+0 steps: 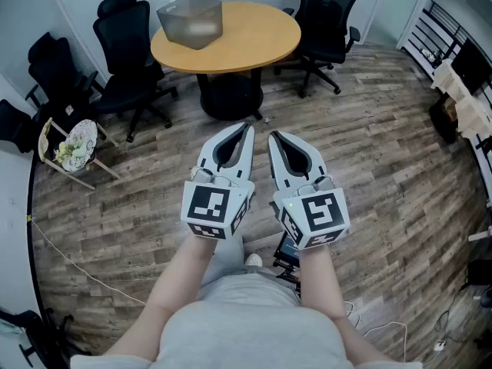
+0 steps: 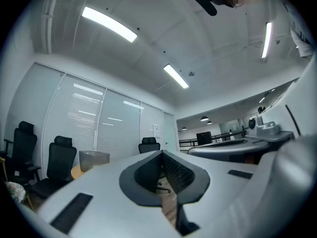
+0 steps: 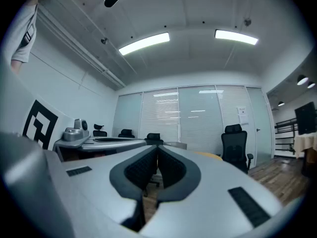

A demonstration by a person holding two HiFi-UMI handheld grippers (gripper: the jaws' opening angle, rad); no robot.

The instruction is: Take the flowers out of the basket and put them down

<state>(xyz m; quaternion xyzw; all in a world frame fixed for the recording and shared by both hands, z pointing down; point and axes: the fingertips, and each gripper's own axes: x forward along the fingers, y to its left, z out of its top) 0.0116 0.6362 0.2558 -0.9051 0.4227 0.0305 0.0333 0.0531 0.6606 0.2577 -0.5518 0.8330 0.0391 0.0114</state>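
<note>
Pale basket (image 1: 44,138), tipped so its white flowers (image 1: 77,146) face right, sits on the floor (image 1: 369,152) far left, well apart from the left gripper (image 1: 247,127) and right gripper (image 1: 273,135), both closed and empty.

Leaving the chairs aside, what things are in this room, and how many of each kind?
Grippers: 2, the left gripper and the right gripper
Round table: 1
Grey bin: 1
Basket with flowers: 1
Total: 5
</note>
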